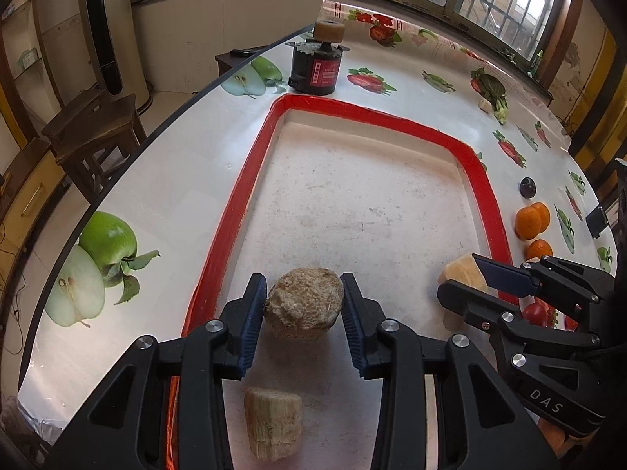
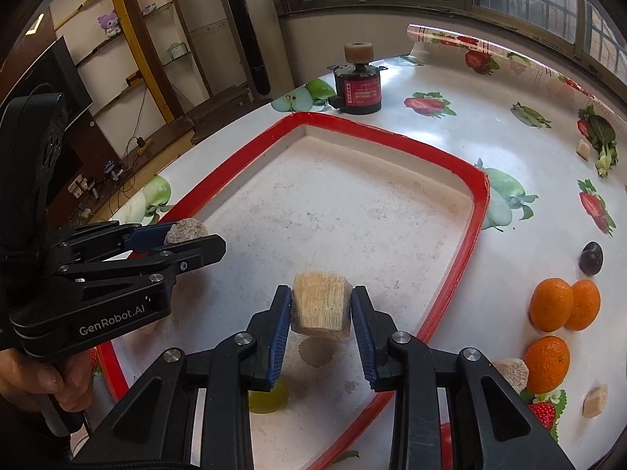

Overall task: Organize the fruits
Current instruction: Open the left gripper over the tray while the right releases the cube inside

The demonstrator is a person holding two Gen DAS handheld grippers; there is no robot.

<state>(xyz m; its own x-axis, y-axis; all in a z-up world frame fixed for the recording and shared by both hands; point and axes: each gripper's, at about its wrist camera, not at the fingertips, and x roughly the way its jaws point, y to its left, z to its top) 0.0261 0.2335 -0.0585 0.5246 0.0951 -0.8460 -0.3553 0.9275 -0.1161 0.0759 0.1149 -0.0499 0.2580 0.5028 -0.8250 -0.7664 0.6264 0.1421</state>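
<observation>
I've got the left claw (image 1: 303, 305) pinching a rough brown chunk (image 1: 303, 303), the right claw (image 2: 320, 307) pinching a pale block (image 2: 320, 305), both over the tray's (image 1: 484, 196) near end. I'd lower gently, release apart, clear of the beige piece (image 1: 272, 425).

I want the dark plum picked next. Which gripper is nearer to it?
Right. The right gripper, shut on a pale chunk over the tray, is on the plum's side. The left gripper, holding a brown chunk, is by the tray's opposite rim.
</observation>
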